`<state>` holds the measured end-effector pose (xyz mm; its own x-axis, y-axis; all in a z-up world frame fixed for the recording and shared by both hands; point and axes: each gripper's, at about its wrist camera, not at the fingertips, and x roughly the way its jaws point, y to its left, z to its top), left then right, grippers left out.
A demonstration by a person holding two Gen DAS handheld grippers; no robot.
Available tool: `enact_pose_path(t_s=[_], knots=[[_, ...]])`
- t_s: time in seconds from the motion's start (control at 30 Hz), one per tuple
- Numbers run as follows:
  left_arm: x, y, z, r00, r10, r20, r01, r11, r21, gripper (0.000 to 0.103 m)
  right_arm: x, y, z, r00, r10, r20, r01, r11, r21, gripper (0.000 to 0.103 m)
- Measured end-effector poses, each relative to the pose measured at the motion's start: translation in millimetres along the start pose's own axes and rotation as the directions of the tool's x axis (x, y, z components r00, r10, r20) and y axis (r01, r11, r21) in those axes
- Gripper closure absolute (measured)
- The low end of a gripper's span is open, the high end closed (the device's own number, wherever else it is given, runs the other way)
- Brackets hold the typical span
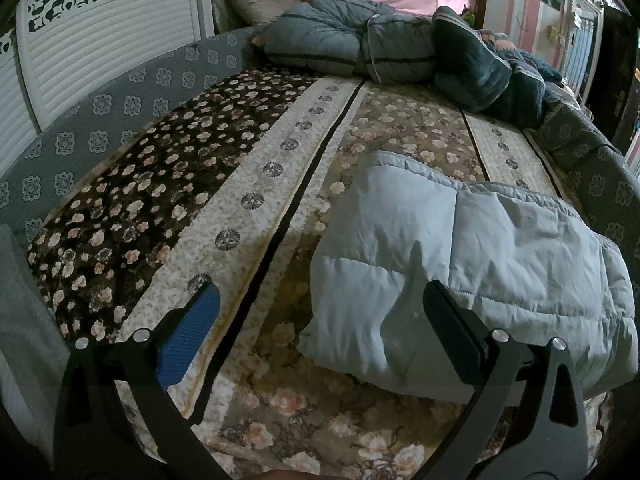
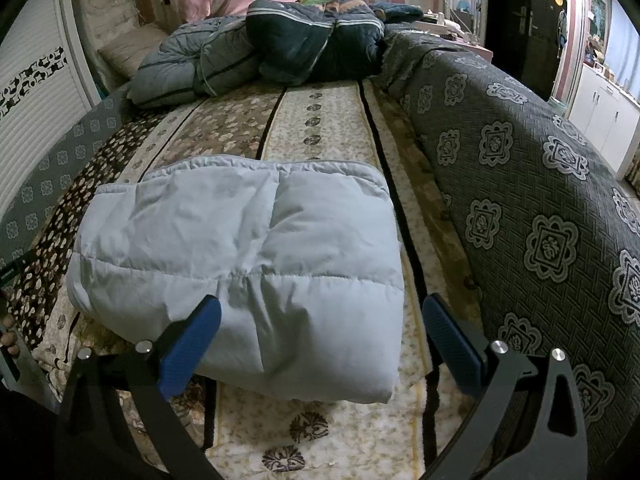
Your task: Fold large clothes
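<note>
A pale blue padded jacket (image 1: 472, 264) lies folded into a thick rectangle on the flowered bed cover (image 1: 200, 208). In the right wrist view the same jacket (image 2: 248, 248) fills the middle. My left gripper (image 1: 320, 320) hovers open over the jacket's near left corner, its right finger above the fabric and its left finger over the cover. Open as well, my right gripper (image 2: 320, 328) straddles the jacket's near right corner. Neither holds any cloth.
A heap of grey-blue and dark quilts (image 1: 400, 52) lies at the far end of the bed. A grey patterned bedspread (image 2: 540, 208) rises along the right side. White louvred doors (image 1: 100, 48) stand to the left. A hand (image 2: 10, 338) shows at the left edge.
</note>
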<state>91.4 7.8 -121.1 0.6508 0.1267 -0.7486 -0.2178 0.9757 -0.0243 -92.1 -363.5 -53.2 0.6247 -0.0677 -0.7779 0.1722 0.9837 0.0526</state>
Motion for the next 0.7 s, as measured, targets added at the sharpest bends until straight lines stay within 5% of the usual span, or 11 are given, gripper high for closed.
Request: enact_pose_path(t_s=[0.7], knots=[[0.2,-1.1,-0.8,1.0,-0.024,-0.005,0.024,1.0,0.008,0.003,1.2,-0.6,0.0,1.0,-0.001,0.003,0.001,1.0,-0.003,0.002]])
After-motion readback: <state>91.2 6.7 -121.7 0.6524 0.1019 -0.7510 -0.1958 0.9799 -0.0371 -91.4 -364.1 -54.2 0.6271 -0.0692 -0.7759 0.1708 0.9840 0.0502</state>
